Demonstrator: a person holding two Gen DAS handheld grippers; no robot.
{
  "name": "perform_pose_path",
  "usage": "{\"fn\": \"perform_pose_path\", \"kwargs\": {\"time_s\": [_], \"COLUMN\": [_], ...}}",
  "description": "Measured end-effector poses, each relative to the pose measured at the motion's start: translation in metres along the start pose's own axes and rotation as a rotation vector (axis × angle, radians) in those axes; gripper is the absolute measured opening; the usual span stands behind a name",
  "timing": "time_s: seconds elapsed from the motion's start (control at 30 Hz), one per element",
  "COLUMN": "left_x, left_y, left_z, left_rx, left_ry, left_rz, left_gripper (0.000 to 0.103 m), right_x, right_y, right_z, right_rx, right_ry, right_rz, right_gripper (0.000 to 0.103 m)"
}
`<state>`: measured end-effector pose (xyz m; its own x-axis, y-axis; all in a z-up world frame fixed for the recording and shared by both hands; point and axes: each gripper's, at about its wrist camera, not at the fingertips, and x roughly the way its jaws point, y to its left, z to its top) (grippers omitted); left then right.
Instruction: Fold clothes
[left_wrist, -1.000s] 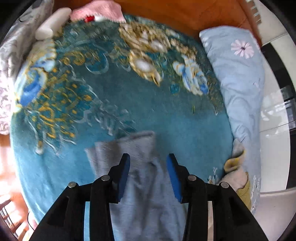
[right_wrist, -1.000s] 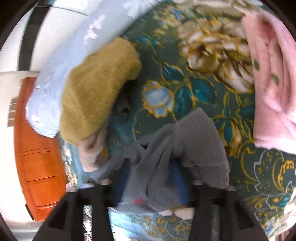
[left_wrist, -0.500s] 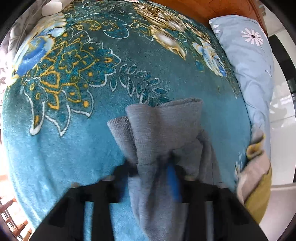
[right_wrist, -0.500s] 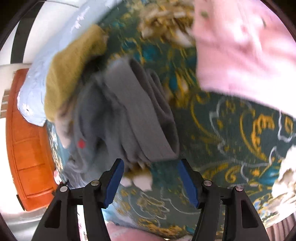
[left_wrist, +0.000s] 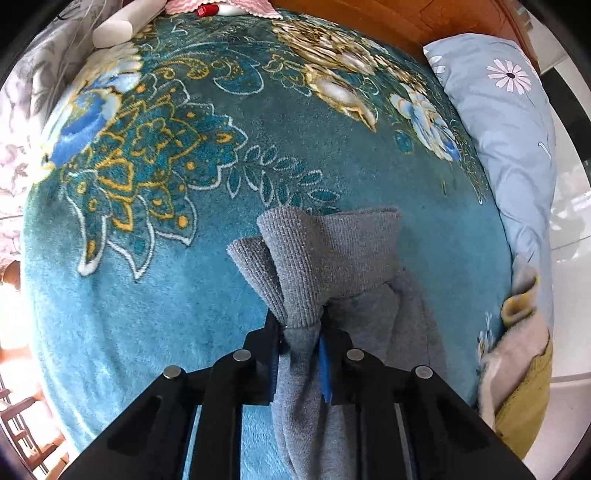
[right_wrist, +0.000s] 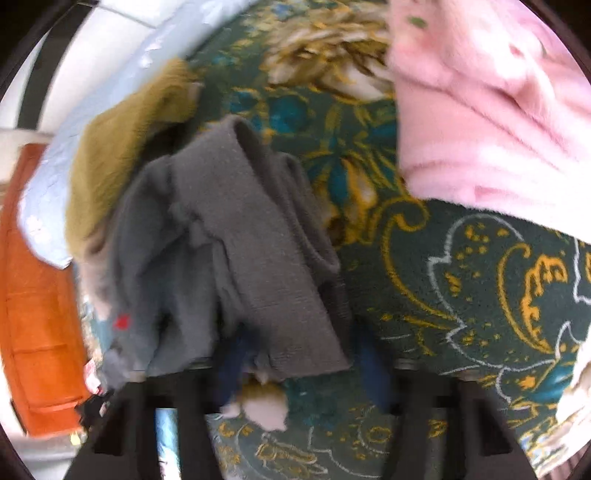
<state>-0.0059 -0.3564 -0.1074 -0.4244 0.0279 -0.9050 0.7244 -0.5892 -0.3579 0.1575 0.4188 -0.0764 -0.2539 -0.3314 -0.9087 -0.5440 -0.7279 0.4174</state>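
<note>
A grey knit garment (left_wrist: 332, 254) lies bunched on the teal flowered blanket (left_wrist: 177, 266). My left gripper (left_wrist: 301, 328) is shut on a gathered part of it, with the ribbed hem fanning out past the fingertips. In the blurred right wrist view the same grey garment (right_wrist: 236, 243) lies crumpled in front of my right gripper (right_wrist: 299, 369). Its blue pads stand apart, with a fold of the grey cloth lying over the gap between them. A small red mark (right_wrist: 122, 322) shows on the garment.
A mustard and beige garment (left_wrist: 524, 373) lies at the blanket's right edge, also in the right wrist view (right_wrist: 122, 147). A pink fleece (right_wrist: 491, 107) lies far right. A light blue flowered pillow (left_wrist: 509, 122) borders the bed. An orange wooden cabinet (right_wrist: 33, 314) stands beside it.
My left gripper closed on the grey garment and has gathered it. My right gripper let go of the garment, opened, and has moved in over the cloth again.
</note>
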Motion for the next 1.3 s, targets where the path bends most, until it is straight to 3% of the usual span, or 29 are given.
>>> {"fn": "perform_pose_path", "kwargs": {"time_s": [0.07, 0.1, 0.17, 0.23, 0.3, 0.37, 0.43, 0.47, 0.53, 0.6, 0.7, 0.77, 0.83, 0.97, 1.03, 1.1, 1.17, 1.2, 1.27, 1.3], "left_x": [-0.017, -0.030, -0.060, -0.079, -0.072, -0.045, -0.014, -0.009, -0.009, -0.012, -0.017, -0.020, -0.019, -0.018, -0.022, -0.026, -0.029, -0.029, -0.030, -0.031], "left_y": [-0.009, -0.012, -0.015, -0.008, 0.002, 0.016, 0.045, 0.057, 0.068, 0.064, 0.056, 0.050, 0.048, 0.059, 0.066, 0.070, 0.071, 0.071, 0.072, 0.073], "left_z": [0.004, 0.007, 0.014, 0.015, 0.013, 0.013, 0.005, 0.000, -0.005, -0.003, 0.000, -0.001, -0.005, -0.010, -0.013, -0.016, -0.017, -0.017, -0.017, -0.016], "left_rx": [0.023, 0.032, 0.039, 0.044, 0.068, 0.070, -0.030, -0.076, -0.117, -0.106, -0.087, -0.080, -0.082, -0.127, -0.163, -0.178, -0.163, -0.159, -0.159, -0.157], "left_ry": [-0.028, -0.041, -0.067, -0.094, -0.082, -0.020, 0.078, 0.092, 0.076, 0.071, 0.064, 0.057, 0.054, 0.065, 0.069, 0.068, 0.065, 0.066, 0.070, 0.073], "left_rz": [-0.040, -0.075, -0.164, -0.203, -0.122, 0.004, 0.072, 0.064, 0.019, 0.021, 0.026, 0.030, 0.042, 0.028, 0.004, -0.017, -0.015, -0.016, -0.022, -0.030], "left_gripper": [0.016, 0.016, 0.016, 0.016, 0.016, 0.016, 0.016, 0.016, 0.017, 0.017, 0.017, 0.017, 0.017, 0.017, 0.017, 0.017, 0.017, 0.017, 0.017, 0.017], "right_x": [-0.004, -0.017, -0.050, -0.080, -0.094, -0.073, -0.036, -0.025, -0.024, -0.040, -0.071, -0.086, -0.080, -0.019, 0.007, 0.030, 0.044, 0.048, 0.050, 0.036], "right_y": [0.007, 0.015, 0.026, 0.031, 0.034, 0.021, 0.005, 0.001, -0.002, 0.002, 0.015, 0.035, 0.060, 0.099, 0.113, 0.124, 0.129, 0.130, 0.132, 0.134], "right_z": [0.005, 0.009, 0.019, 0.024, 0.020, 0.015, 0.009, 0.007, 0.004, 0.008, 0.012, 0.012, 0.003, -0.020, -0.021, -0.019, -0.012, -0.008, -0.005, -0.011], "right_rx": [-0.016, -0.052, -0.101, -0.142, -0.187, -0.189, -0.135, -0.113, -0.083, -0.108, -0.157, -0.234, -0.327, -0.378, -0.349, -0.294, -0.240, -0.217, -0.190, -0.206], "right_ry": [-0.009, -0.043, -0.111, -0.151, -0.158, -0.077, 0.010, 0.039, 0.027, -0.010, -0.117, -0.178, -0.110, 0.120, 0.120, 0.119, 0.125, 0.130, 0.152, 0.187], "right_rz": [-0.033, -0.033, -0.002, 0.034, 0.030, -0.007, -0.057, -0.066, -0.050, -0.068, -0.133, -0.156, -0.036, 0.169, 0.209, 0.225, 0.203, 0.181, 0.160, 0.208], "right_gripper": [0.014, 0.008, 0.006, 0.006, 0.006, 0.006, 0.006, 0.006, 0.011, 0.014, 0.037, 0.038, 0.038, 0.049, 0.057, 0.057, 0.049, 0.017, 0.013, 0.012]}}
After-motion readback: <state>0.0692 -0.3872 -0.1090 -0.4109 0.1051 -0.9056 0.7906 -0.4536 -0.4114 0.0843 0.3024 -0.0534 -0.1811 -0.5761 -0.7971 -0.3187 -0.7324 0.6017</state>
